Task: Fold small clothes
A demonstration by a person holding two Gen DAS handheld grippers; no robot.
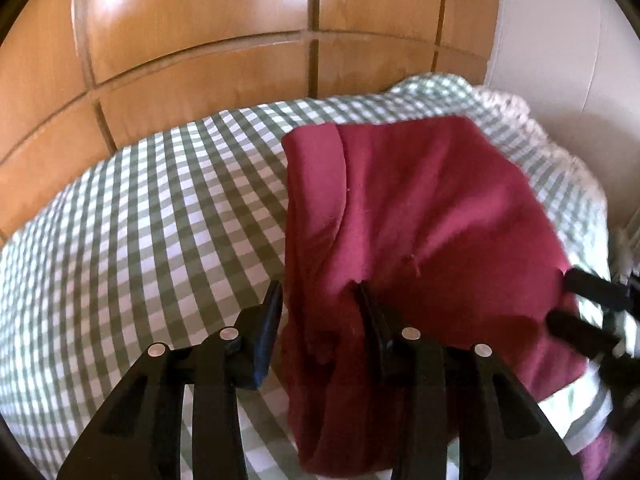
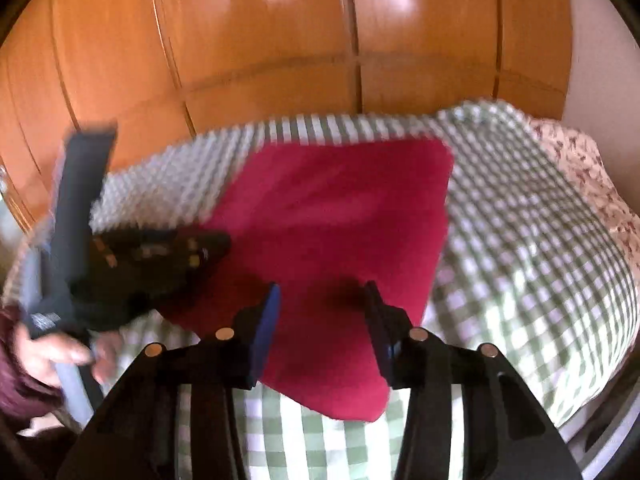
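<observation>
A dark red garment (image 1: 420, 216) lies partly folded on a green-and-white checked cover (image 1: 160, 208). My left gripper (image 1: 318, 300) is open at the garment's near left edge; its right finger (image 1: 370, 316) rests on the cloth, the left one over the cover. The right gripper's fingers (image 1: 584, 312) show at the garment's right edge. In the right wrist view the garment (image 2: 340, 216) lies flat and blurred. My right gripper (image 2: 324, 300) is open over its near corner, holding nothing. The left gripper (image 2: 156, 256) shows at the garment's left edge.
A wooden wardrobe (image 1: 200, 40) stands behind the bed. A white wall (image 1: 560, 60) is at the right. A floral fabric (image 2: 592, 184) lies at the bed's far right. The person's hand (image 2: 56, 352) holds the left gripper's handle.
</observation>
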